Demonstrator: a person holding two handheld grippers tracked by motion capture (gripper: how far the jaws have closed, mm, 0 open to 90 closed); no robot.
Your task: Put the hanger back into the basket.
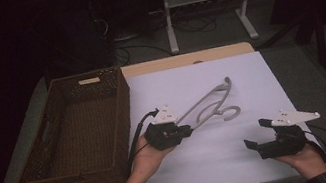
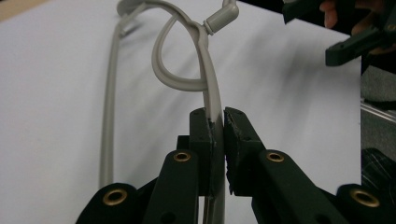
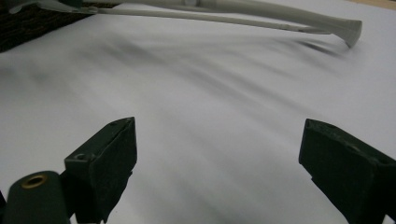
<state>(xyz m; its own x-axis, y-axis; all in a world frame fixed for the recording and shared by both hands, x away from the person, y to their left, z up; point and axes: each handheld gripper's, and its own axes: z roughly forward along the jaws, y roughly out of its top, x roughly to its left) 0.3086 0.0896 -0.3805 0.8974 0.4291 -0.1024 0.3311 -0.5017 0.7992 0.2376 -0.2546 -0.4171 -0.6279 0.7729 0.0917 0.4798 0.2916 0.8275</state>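
The left tool [image 1: 189, 129] pinches one arm of a grey plastic hanger [image 1: 209, 103], its jaws pressed onto the thin bar, as the left gripper view shows close up. The hanger lies at the middle of the white worktop [image 1: 229, 74], stretching toward one o'clock from the tool. The right tool [image 1: 255, 137] hovers at five o'clock, jaws spread wide, well apart from the hanger. A brown wicker basket [image 1: 117, 104] sits at nine o'clock. The hanger looks light, stiff and smooth, likely to swivel in a single pinch; a second hold near the hook would probably steady it.
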